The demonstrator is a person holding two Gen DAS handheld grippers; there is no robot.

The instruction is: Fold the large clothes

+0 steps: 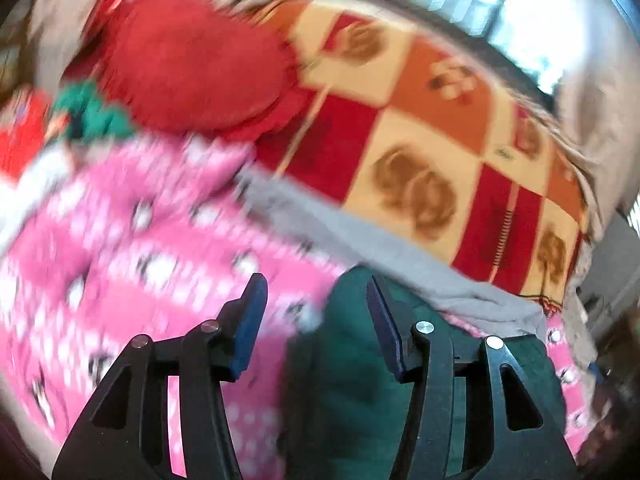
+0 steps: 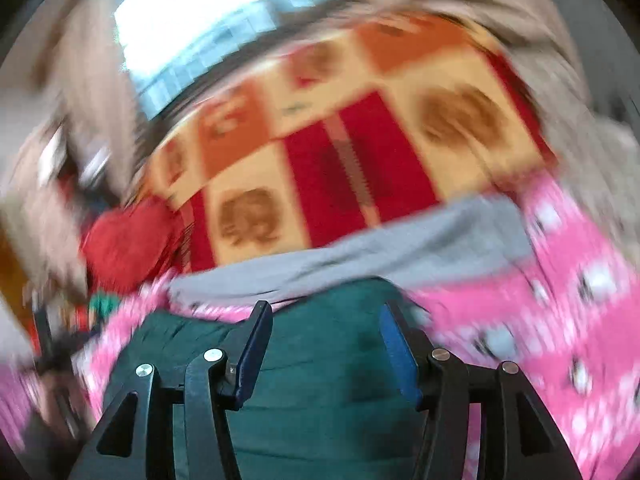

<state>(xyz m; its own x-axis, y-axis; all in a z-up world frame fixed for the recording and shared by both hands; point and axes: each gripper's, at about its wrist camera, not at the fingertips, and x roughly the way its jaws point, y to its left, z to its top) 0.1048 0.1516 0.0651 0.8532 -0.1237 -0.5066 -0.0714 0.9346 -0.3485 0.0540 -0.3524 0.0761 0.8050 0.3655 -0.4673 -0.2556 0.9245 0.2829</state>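
The left claw (image 1: 316, 300) stands spread wide, its blue pads (image 1: 252, 320) well apart with nothing between them; it grasps no cloth, and looks to hover over the near edge of a dark green garment (image 1: 348, 380); I judge it is free so that it can choose a fresh hold. The right claw (image 2: 326, 328) is likewise released, jaws apart, the same dark green garment (image 2: 320, 400) lying under and between its fingers but, as far as the blur allows, not pinched; whether the fingertips touch the fabric I cannot tell.

The green garment, which I take to be the piece to fold, lies flattish in the near middle, on top of a pink spotted blanket (image 1: 140, 240) that spreads to both sides; the blanket seems to serve as the working surface, soft and wide enough for a large item. Just beyond the green piece runs a band of grey cloth (image 2: 360, 248), perhaps another garment or a layer of the same pile; which, I cannot say. Behind it lies a checked red, orange and cream blanket (image 1: 420, 140); at the left view's upper left sits a red fuzzy cushion (image 1: 192, 68), kept to the side, out of the folding area.

Both views are smeared, so finer detail is uncertain; with both claws unloaded over one garment, the next step probably calls for a paired grip on an edge or two corners.
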